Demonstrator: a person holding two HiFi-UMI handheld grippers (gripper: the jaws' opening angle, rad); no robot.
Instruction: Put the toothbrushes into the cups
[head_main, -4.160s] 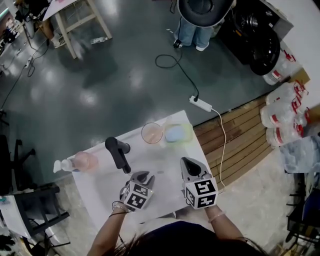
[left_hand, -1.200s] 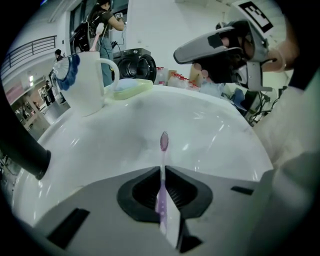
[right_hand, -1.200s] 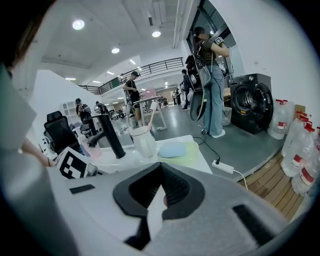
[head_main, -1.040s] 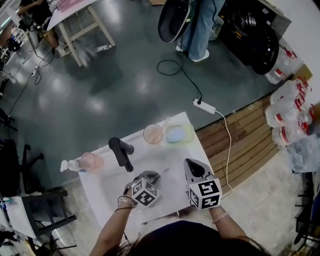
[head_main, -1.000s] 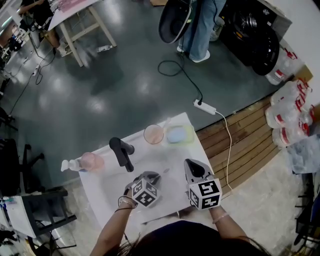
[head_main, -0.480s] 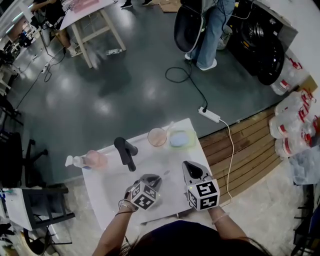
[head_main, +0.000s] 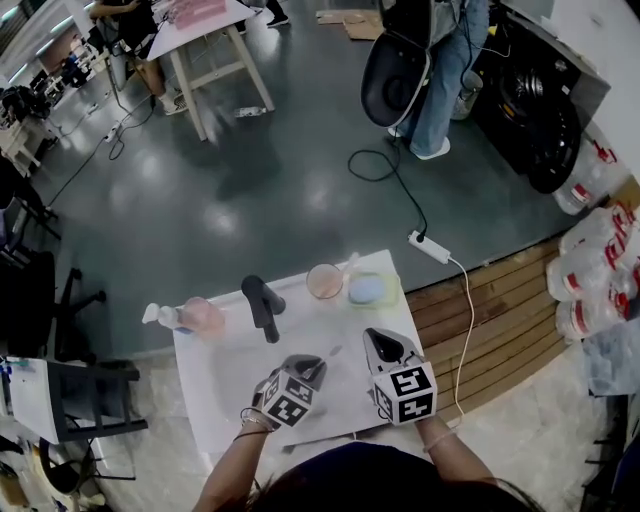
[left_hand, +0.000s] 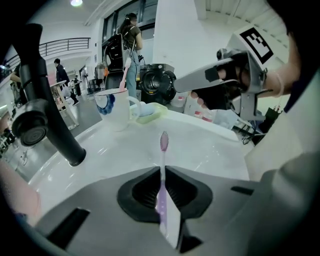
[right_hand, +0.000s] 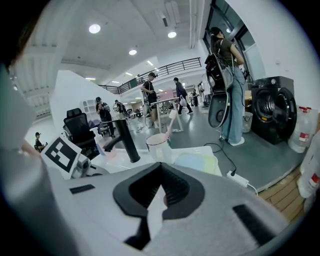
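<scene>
The purple toothbrush is clamped by its handle between the jaws of the left gripper. Its bristle head points away from the person, over the middle of the white table and above its surface. The jaws are pressed closed on the thin handle.

The cup stands at the far edge of the table, toward the far right corner, well apart from the held brush. A pink toothbrush is in it and leans out over the rim. Just beside the cup, in the far right corner, lies a green tray with a pale blue thing in it.

The black faucet stands near the far edge, left of the line from the held brush to the cup. A pink soap bottle is at the far left corner.

The right gripper hangs over the right side of the table, near the right edge. Its jaws are pressed together and I see nothing between them.

On the floor beyond the table lie a power strip and its cable.
</scene>
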